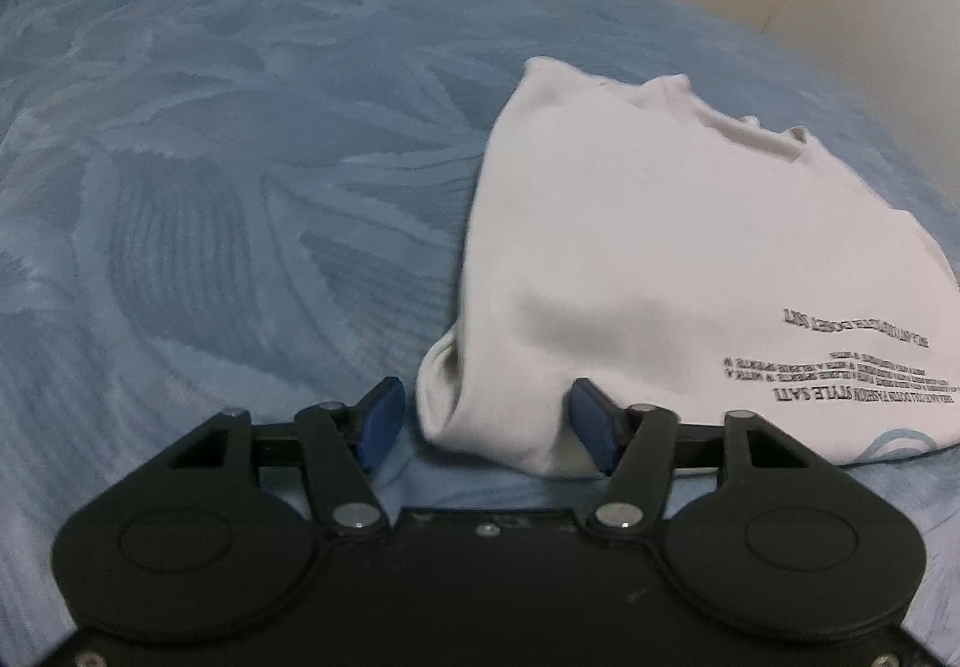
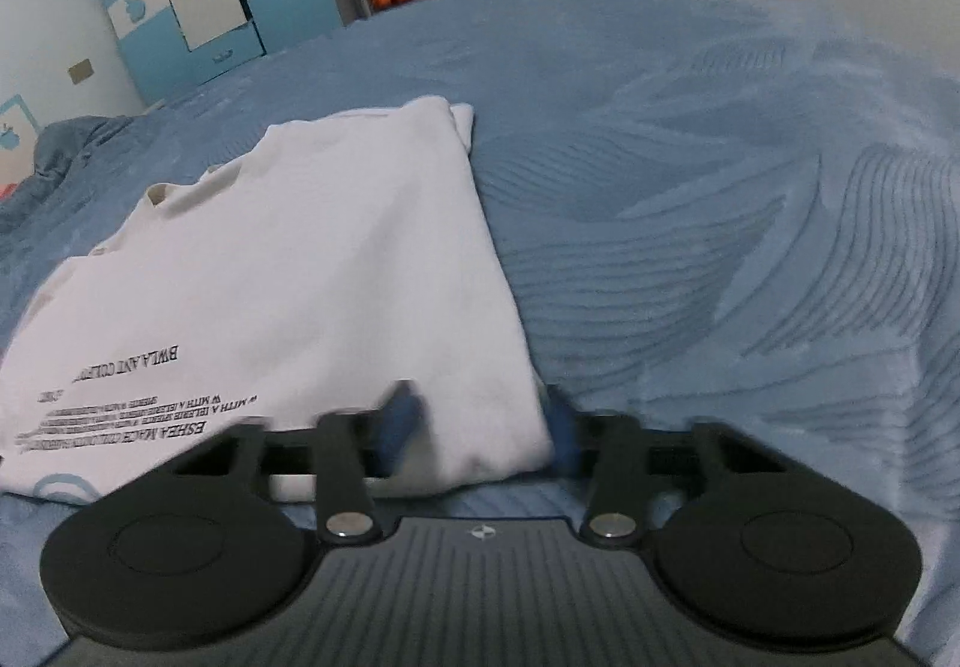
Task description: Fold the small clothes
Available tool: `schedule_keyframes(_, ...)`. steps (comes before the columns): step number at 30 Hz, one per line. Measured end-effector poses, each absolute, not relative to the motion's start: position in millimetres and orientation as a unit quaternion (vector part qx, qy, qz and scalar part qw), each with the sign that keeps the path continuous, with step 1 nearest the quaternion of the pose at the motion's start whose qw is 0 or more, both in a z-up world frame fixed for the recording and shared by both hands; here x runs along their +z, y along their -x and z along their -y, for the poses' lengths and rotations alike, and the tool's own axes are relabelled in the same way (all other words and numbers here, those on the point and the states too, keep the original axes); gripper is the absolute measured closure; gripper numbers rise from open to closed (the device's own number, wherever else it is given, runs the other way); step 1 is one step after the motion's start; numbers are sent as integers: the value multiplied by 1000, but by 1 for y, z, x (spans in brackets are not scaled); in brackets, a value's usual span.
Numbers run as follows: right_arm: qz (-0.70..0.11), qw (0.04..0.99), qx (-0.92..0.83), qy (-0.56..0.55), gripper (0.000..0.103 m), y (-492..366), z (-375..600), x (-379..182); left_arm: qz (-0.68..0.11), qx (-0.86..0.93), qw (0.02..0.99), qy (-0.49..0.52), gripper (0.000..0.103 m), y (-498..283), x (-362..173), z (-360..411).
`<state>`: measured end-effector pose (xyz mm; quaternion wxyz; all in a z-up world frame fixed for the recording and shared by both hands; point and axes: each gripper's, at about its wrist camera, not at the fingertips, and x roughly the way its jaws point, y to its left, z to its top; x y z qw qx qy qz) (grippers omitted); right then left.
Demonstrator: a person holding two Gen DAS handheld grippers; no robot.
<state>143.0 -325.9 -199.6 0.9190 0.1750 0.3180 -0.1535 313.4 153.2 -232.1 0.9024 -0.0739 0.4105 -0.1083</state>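
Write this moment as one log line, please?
step: fold white T-shirt | left gripper: open, straddling near-left corner | right gripper: open, straddling near-right corner | surface: blue bedspread

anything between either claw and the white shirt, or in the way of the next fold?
Nothing visible. The left claw straddles the near-left corner of the white shirt, open. The right claw straddles the near-right corner, blurred. The blue bedspread around the shirt shows nothing else on it.

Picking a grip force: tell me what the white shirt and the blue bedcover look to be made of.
White shirt: looks like soft matte cotton knit; it creases gently, has a ribbed collar and black printed lettering. Blue bedcover: seems a plush, fleece-like textile, faintly sheeny, with leaf patterns pressed into the pile. Exact fibre cannot be told.
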Motion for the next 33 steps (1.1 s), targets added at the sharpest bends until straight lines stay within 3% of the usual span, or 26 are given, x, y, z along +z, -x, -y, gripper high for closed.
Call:
schedule_keyframes(1, -316, 920, -158, -169, 87, -144, 323, -199, -403, -112, 905, 73, 64, -318, -231, -152)
schedule_keyframes(2, -314, 920, -160, -169, 89, -145, 321, -198, -401, -112, 907, 68, 95, -320, -231, -150)
schedule_keyframes(14, -308, 920, -173, -171, 93, -108, 305, -129, -329, -119, 930, 108, 97, -285, -157, -156)
schedule_keyframes(22, -299, 923, -174, -168, 95, -43, 299, -86, -337, -124, 926, 119, 97, -231, -112, -178)
schedule_keyframes(26, -319, 918, -177, -155, 96, -8, 293, -104, -373, -124, 912, 118, 96, -194, -128, -195)
schedule_keyframes(33, -391, 883, -245, -84, 103, 1, 297, -193, -460, -56, 879, 113, 96, -177, -206, -202)
